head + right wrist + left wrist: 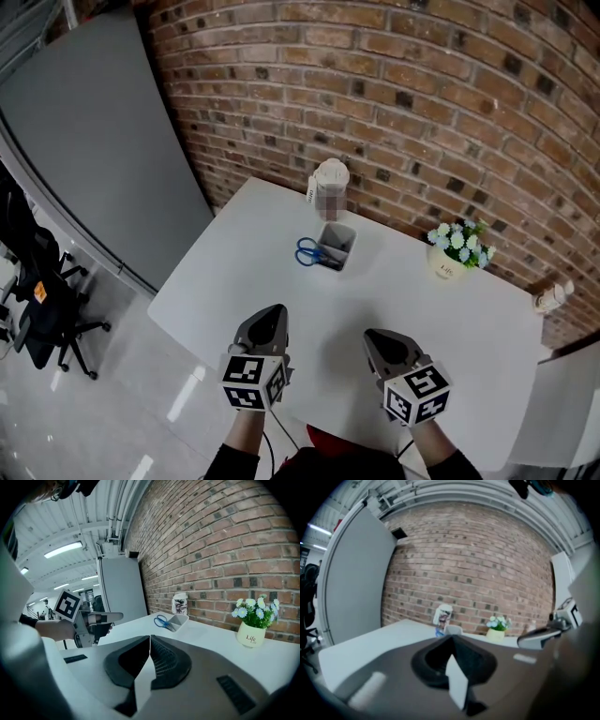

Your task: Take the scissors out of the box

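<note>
Head view, counts: two grippers are seen, left gripper (pixel 271 317) and right gripper (pixel 379 339); one box (pixel 339 242), one pair of scissors (pixel 308 252), one jar (pixel 330 186) and one flower pot (pixel 457 253) are set on one table (pixel 234 272).
Head view, scissors: blades are kept in the box, blue handles outside it, well ahead of both grippers.
Left gripper view: jaws are pressed together, pad against pad; box and jar are seen straight ahead, the box partly hidden by the gripper's own body.
Right gripper view: jaws are pressed together; the left gripper is seen at the left, the flower pot ahead to the right.
</note>
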